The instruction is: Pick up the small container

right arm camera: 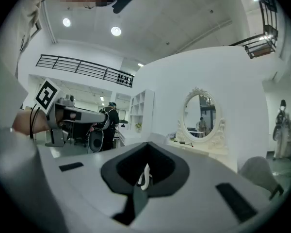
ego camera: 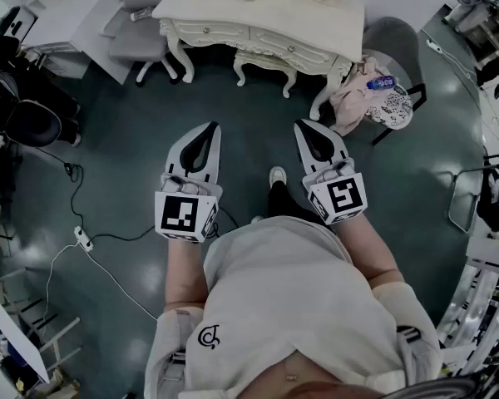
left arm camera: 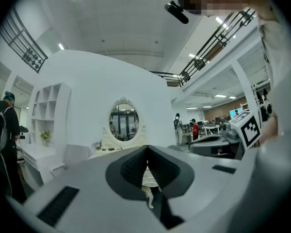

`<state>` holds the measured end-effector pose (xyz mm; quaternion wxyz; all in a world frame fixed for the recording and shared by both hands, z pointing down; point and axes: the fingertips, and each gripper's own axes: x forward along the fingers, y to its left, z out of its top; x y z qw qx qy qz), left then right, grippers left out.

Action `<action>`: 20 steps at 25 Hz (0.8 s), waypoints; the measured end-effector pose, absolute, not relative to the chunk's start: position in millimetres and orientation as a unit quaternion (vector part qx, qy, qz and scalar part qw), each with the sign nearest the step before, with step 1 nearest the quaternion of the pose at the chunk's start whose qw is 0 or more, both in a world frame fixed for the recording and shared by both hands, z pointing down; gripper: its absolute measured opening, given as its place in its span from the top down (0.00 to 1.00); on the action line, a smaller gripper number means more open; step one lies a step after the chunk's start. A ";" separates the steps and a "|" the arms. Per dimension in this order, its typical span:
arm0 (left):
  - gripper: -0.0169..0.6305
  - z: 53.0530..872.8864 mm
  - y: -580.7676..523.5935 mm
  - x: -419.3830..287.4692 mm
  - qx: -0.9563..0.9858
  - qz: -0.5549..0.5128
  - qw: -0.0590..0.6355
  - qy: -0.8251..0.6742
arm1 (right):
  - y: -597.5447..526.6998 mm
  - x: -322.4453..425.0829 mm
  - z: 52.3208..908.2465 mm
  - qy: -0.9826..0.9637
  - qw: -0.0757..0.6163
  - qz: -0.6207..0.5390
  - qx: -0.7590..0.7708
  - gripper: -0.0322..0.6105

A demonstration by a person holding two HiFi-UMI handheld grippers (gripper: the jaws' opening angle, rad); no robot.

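While the person is standing before the white dressing table (ego camera: 258,11) at twelve o'clock, the left gripper (ego camera: 212,128) and right gripper (ego camera: 303,126) are hovering over the floor, jaws pressed together, gripping nothing. What looks like the small container (ego camera: 381,82) is lying on clothes (ego camera: 356,100) heaped on a chair (ego camera: 395,36) at one o'clock.
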<state>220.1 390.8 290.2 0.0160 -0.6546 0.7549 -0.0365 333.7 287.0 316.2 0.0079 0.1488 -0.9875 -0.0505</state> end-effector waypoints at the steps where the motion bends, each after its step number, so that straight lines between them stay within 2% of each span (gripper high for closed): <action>1: 0.95 289.6 390.8 220.0 -0.655 -0.034 0.017 0.755 | 286.8 333.0 318.4 -0.988 0.007 -0.048 0.148 0.94; 20: 0.95 302.3 413.5 199.6 -0.636 -0.025 -0.013 0.771 | 294.3 299.0 344.0 -0.992 0.026 0.013 0.124 0.94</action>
